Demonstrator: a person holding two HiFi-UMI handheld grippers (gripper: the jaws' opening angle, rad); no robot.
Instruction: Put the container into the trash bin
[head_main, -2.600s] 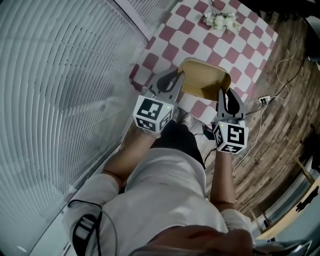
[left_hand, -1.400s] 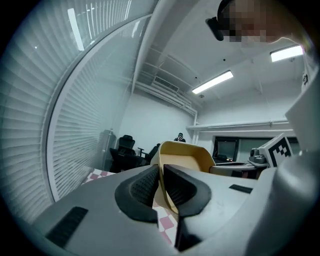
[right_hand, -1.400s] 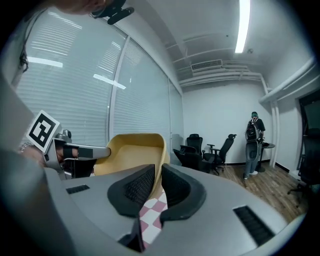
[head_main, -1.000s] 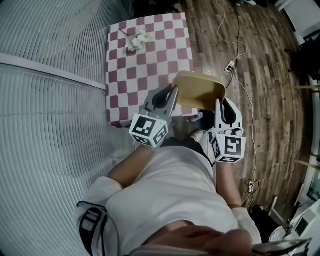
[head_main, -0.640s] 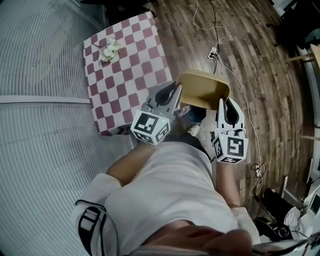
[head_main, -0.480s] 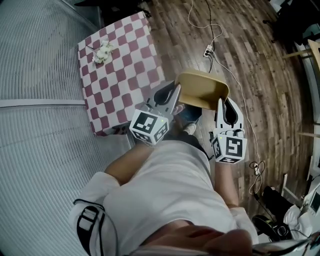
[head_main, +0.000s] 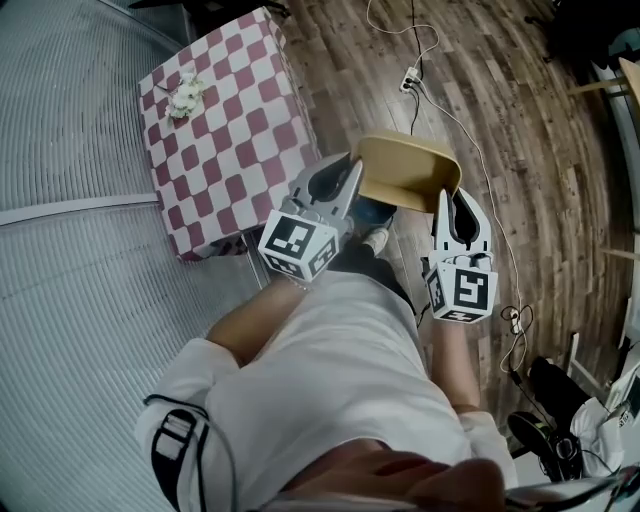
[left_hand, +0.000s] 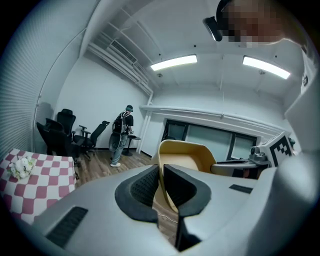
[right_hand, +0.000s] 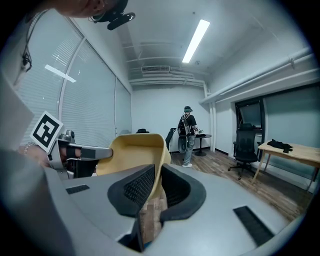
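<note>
The tan container (head_main: 405, 172) hangs mid-frame in the head view, slung crosswise between both hands. The left tongs (head_main: 348, 172) are pinched tight on its left wall and the right tongs (head_main: 446, 198) on its right wall. No trash bin shows anywhere, so neither hand looks closer.

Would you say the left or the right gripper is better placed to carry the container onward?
Neither has an edge: the left gripper and the right gripper each clamp an opposite wall of the container, so both should probably carry it together.
</note>
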